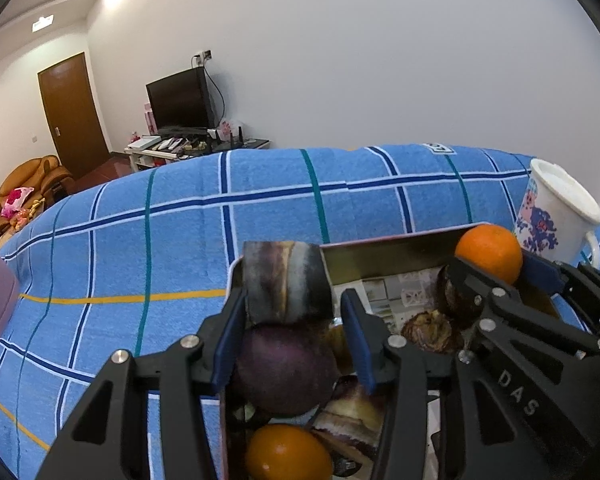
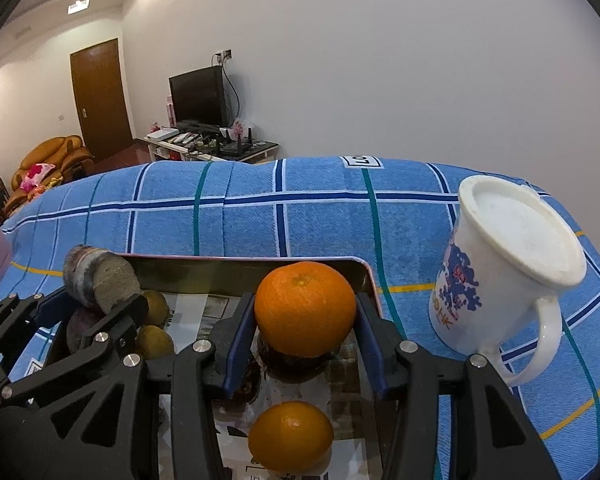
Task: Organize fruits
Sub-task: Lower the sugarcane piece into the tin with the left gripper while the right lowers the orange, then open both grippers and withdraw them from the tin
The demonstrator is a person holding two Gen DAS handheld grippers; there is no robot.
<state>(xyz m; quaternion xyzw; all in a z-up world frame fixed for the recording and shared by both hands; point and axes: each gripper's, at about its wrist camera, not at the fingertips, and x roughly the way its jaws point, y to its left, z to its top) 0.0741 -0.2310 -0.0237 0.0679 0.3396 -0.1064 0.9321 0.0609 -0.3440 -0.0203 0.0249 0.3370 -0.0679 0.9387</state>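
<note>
Right gripper (image 2: 305, 334) pinches the orange (image 2: 305, 309) dead centre between its pads, tray (image 2: 236, 270) directly below; left gripper (image 1: 290, 332) clamps the sugarcane piece (image 1: 286, 286), long axis crosswise to its fingers, over the tray's left end.

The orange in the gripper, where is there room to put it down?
The right gripper holds the orange over the tin, which is crowded with fruit. Bare room: the blue blanket beyond the tin's far wall, and the wide stretch left of the tin. A narrower strip lies between tin and mug. The left gripper holds a striped chunk.
</note>
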